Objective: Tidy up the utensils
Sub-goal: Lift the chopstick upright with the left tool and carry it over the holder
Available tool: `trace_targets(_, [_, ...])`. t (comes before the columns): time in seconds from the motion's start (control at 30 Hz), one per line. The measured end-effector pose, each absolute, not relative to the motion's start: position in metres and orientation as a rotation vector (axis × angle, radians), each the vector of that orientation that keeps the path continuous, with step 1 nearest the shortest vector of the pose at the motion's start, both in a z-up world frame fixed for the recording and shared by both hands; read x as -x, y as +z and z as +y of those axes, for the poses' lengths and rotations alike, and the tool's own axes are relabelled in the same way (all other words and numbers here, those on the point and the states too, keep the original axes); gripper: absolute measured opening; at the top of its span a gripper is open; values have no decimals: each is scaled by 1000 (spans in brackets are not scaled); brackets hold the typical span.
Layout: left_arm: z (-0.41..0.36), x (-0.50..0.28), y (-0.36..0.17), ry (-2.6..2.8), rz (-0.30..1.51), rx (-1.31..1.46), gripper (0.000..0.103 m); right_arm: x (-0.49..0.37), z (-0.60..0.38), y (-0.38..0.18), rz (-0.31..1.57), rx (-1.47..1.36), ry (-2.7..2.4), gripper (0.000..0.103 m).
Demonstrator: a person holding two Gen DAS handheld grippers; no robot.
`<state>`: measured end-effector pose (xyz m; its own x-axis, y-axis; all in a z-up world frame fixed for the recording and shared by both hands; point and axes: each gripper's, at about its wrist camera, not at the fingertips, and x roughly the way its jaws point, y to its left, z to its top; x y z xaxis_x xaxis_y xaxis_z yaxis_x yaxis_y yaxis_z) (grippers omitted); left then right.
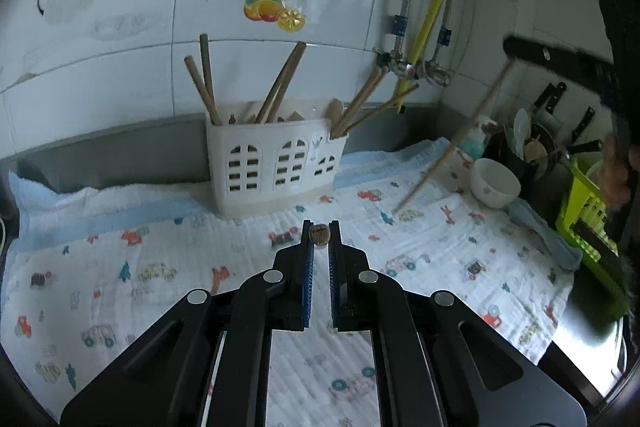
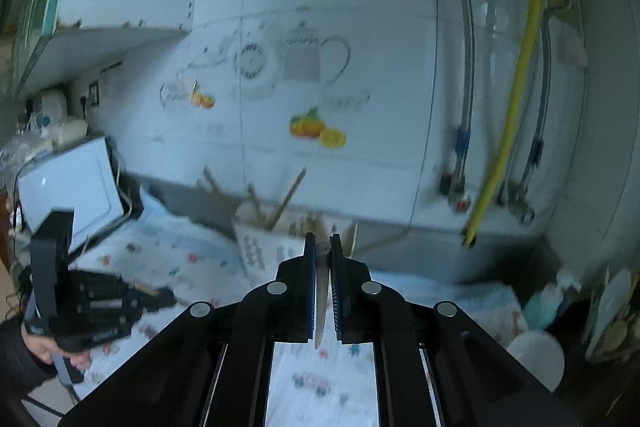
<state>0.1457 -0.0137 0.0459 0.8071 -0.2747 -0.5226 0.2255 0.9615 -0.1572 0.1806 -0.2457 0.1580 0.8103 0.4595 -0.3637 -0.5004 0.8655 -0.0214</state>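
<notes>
Left gripper: fingers clamped on chopstick end, frame centre; right gripper: fingers clamped on chopstick; utensil holder behind

A white plastic utensil holder with arched cut-out windows stands upright on the patterned cloth near the tiled wall, its compartments filled with wooden chopsticks and spoon handles that lean outward in several directions. One wooden chopstick is seen end-on, its round tip pinched between two black fingers just above the cloth. Another long, pale chopstick hangs tilted in the air to the right of the holder, its lower tip near the cloth.
</notes>
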Motion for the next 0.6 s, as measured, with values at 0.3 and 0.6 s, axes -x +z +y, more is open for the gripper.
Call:
trace_targets(0.3, [-12,-173,76,-261,529,49,5,-235,-225,197,297,135,469,7])
trace_targets(0.6, [-4,-189,112,-235,460,21,5,-278,-204,196,301,129,476,7])
